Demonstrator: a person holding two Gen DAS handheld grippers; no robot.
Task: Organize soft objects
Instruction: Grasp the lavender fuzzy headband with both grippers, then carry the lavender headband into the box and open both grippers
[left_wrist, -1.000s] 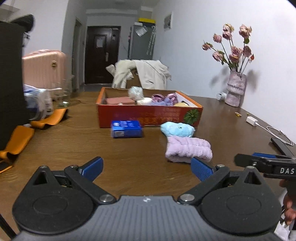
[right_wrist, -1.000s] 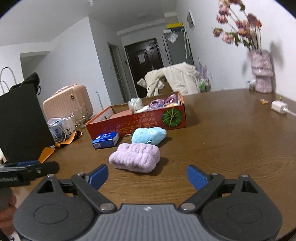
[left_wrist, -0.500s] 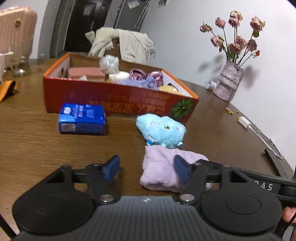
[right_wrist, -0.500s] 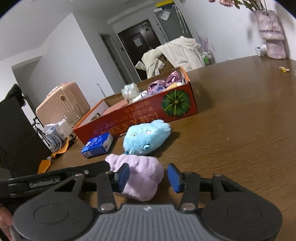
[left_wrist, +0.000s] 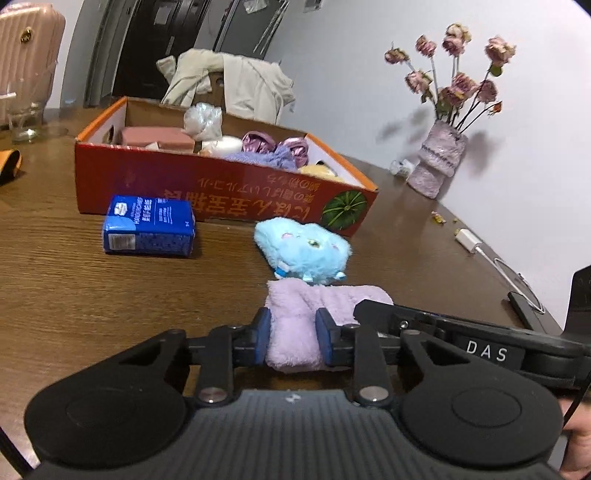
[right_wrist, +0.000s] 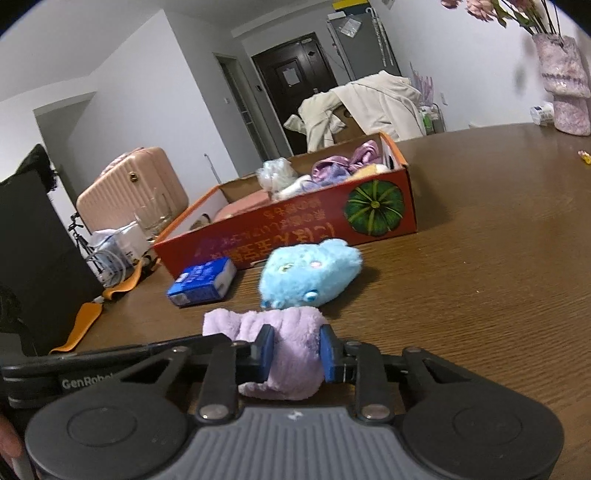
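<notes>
Both jaws have just been closing and now pinch the purple fluffy cloth (left_wrist: 295, 325) on the table, left gripper (left_wrist: 291, 334) and right gripper (right_wrist: 297, 354) at its two ends. Just ahead sits the blue plush toy (left_wrist: 303, 251), then the red box (left_wrist: 221, 192); if one gripper lifts faster, the soft cloth may slip out, or bump the toy

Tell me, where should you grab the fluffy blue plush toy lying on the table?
Grip the fluffy blue plush toy across its rounded middle, coming from above and the near side. It lies flat, soft and squashy, so it should pinch easily there. The red cardboard box blocks the far side. Both tools are busy clamping the folded lilac fleece cloth.
</notes>
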